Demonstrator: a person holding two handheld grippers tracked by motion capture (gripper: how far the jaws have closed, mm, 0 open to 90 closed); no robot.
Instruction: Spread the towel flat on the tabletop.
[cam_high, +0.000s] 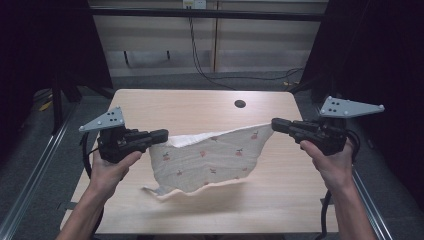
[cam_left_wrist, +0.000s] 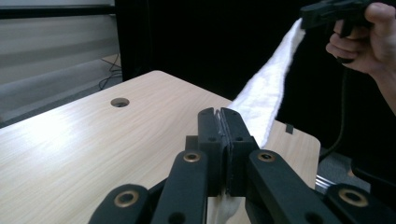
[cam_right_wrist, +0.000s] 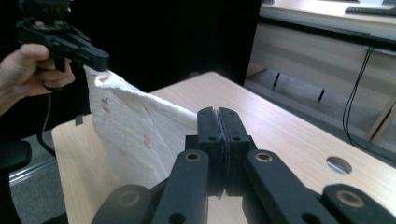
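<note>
Here, your left gripper (cam_high: 164, 134) pinched one corner of the white printed cloth (cam_high: 207, 160), your right gripper (cam_high: 275, 123) clamped the opposite corner, cloth stretched between them above the wooden table (cam_high: 200, 107), lower edge sagging.

A cloth (cam_high: 210, 157) is hanging above the table (cam_high: 200, 105), stretching between the left gripper (cam_high: 162, 135) at its left corner and the right gripper (cam_high: 276, 124) at its right. A hole (cam_high: 240, 104) is lying behind it in the tabletop.
</note>
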